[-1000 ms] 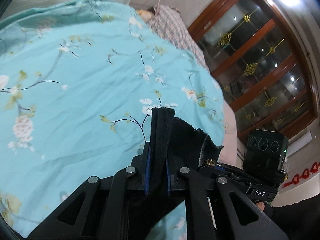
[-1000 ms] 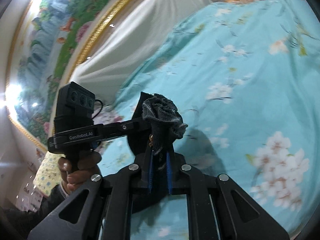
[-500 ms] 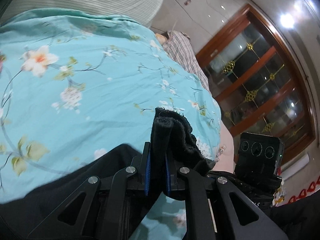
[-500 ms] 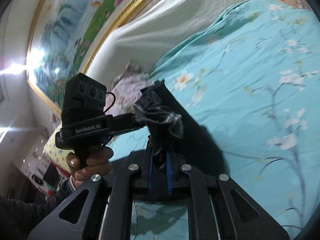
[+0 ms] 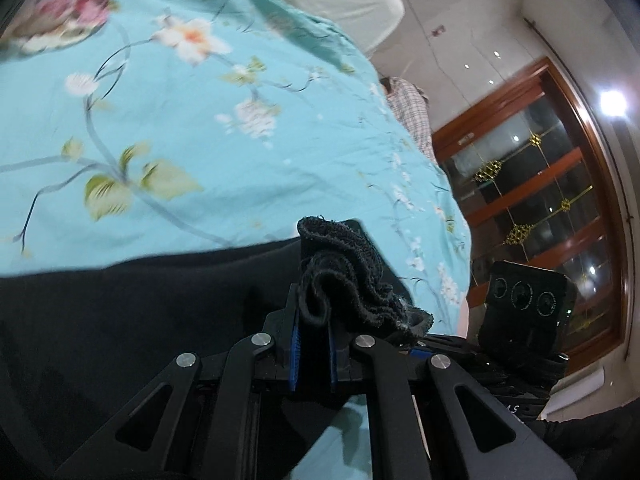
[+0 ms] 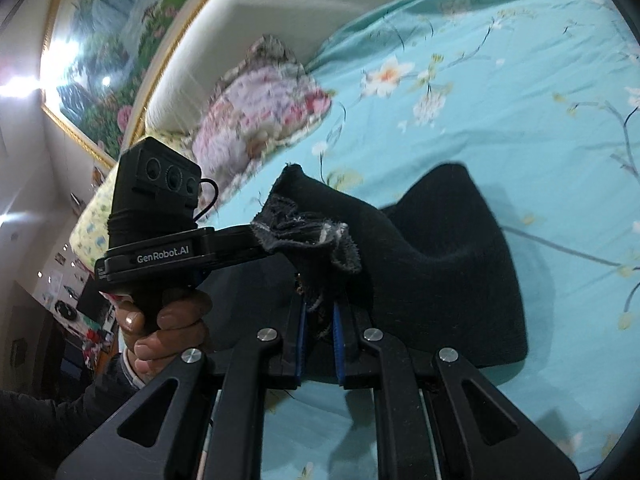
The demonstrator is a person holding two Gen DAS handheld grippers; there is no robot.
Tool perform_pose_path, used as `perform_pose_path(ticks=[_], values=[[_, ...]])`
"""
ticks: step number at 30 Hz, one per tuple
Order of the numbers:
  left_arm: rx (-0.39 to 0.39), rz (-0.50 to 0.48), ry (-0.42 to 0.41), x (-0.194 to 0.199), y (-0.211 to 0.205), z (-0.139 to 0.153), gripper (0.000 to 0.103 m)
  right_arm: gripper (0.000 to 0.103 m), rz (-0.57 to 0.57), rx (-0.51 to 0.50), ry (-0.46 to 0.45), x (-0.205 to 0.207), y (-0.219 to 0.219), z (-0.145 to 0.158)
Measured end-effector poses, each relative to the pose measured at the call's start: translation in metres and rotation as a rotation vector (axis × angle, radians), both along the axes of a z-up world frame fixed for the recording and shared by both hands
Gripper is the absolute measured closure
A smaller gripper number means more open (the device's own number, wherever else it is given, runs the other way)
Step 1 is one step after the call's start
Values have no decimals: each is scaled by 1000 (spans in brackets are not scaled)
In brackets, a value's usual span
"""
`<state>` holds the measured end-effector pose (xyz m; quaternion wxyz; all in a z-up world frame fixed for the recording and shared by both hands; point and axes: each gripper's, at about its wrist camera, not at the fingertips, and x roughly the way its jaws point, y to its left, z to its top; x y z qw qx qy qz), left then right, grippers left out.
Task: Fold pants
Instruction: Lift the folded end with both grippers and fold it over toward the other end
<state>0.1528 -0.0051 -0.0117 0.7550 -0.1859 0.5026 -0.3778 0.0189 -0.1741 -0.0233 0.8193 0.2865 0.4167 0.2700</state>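
The black pants (image 5: pixel 120 320) lie on a turquoise flowered bedsheet (image 5: pixel 200 128). My left gripper (image 5: pixel 313 320) is shut on a bunched edge of the pants, which sticks up between its blue pads. My right gripper (image 6: pixel 320 312) is shut on another bunched, frayed edge of the pants (image 6: pixel 440 272), whose cloth spreads to the right over the sheet (image 6: pixel 520 100). The left gripper also shows in the right wrist view (image 6: pixel 160 216), held in a hand just left of the right one. The right gripper's camera block shows in the left wrist view (image 5: pixel 524 300).
A flowered pillow (image 6: pixel 256 116) and a white headboard (image 6: pixel 320 8) stand at the bed's far end under a framed painting (image 6: pixel 112 28). A plaid cloth (image 5: pixel 412 108) lies at the bed's far edge. A wooden glass cabinet (image 5: pixel 540 184) stands to the right.
Both grippers have swung with the held edges toward the head of the bed. More of the black cloth now lies spread on the sheet below and beside them.
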Motion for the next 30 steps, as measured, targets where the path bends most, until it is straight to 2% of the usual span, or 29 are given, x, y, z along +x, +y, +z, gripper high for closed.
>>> perform_pose_path(ticks=[10,12,14,16,18,20,26,30], values=[[17,80,57,-8,26,-25,94,87,51,-86,54,5,18,-14],[30,108,49,-14,31,-23,90,85,57,-104,62,5,20,-15],[46,141,35,-21,38,-19,85,78,64,-110,63,5,22,-14],[59,179,31,-26,45,-17,79,62,82,-97,60,3,25,-12],[63,221,26,-35,57,-13,76,59,96,-110,47,2,31,-9],[67,261,19,-43,67,-10,74,59,112,-133,36,0,38,-5],[77,428,-11,-82,105,-1,66,59,151,-120,21,-1,50,4],[67,532,3,-109,133,-4,66,59,187,-118,-6,-2,63,13]])
